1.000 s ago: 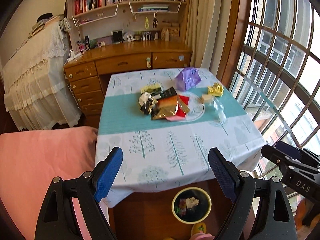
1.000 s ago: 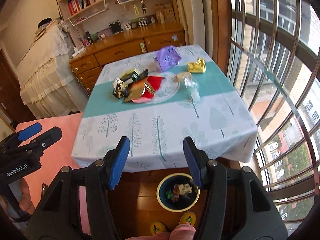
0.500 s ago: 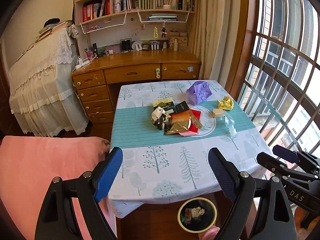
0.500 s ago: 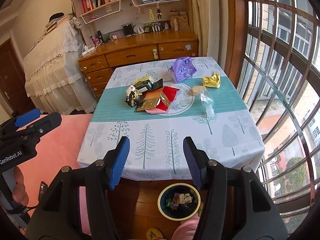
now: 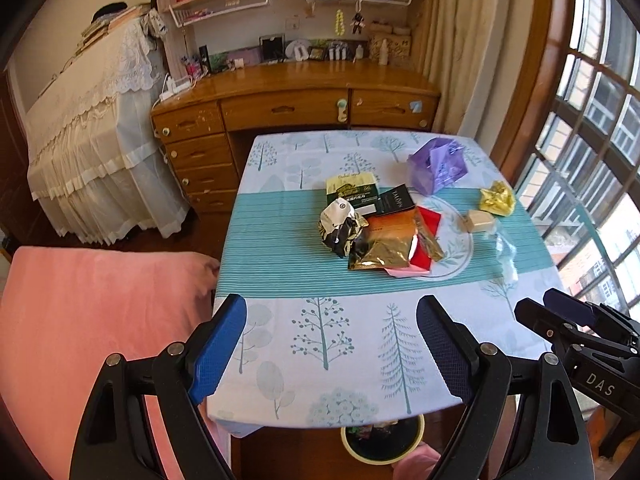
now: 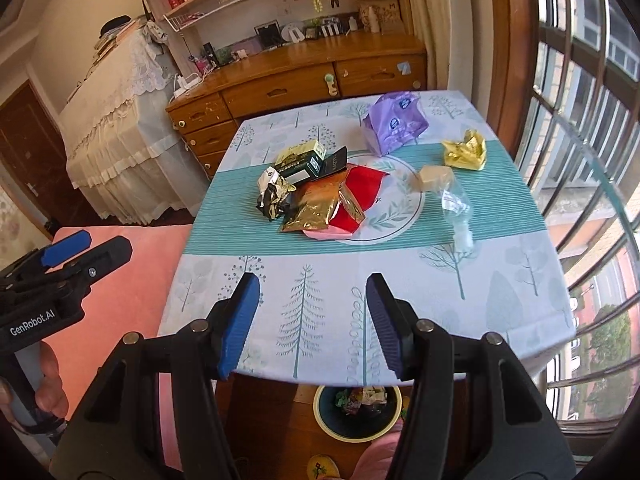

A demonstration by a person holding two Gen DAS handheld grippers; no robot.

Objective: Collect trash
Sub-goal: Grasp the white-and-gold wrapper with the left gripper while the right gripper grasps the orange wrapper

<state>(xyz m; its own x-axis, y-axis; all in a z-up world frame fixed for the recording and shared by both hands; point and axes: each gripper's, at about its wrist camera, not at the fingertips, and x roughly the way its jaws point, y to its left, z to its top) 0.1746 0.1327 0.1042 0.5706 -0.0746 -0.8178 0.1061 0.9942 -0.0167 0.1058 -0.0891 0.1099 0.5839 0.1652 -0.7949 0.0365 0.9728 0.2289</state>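
Trash lies mid-table: a crumpled black-and-white wrapper (image 5: 342, 228) (image 6: 272, 194), a gold foil pouch (image 5: 382, 250) (image 6: 314, 212), red paper (image 6: 362, 192), a green-and-white box (image 5: 352, 192) (image 6: 300, 160), a purple bag (image 5: 438, 164) (image 6: 394, 122), a yellow wrapper (image 5: 498, 198) (image 6: 466, 150), a beige block (image 5: 480, 220) (image 6: 434, 176) and clear plastic (image 6: 456, 210). A bin (image 5: 382, 438) (image 6: 358, 410) with trash stands on the floor under the near table edge. My left gripper (image 5: 330, 346) and right gripper (image 6: 312, 324) are open and empty above the near edge.
The table has a tree-print cloth (image 5: 332, 336) with a teal band. A pink cushion (image 5: 92, 320) is to the left. A wooden desk (image 5: 288, 104) and shelves stand behind. A lace-covered piece of furniture (image 5: 92, 140) is at far left, barred windows (image 5: 592, 120) at right.
Both grippers have moved forward and closer to the table, so the trash looks nearer. The bin has slid toward the bottom of both views. Both stay open.
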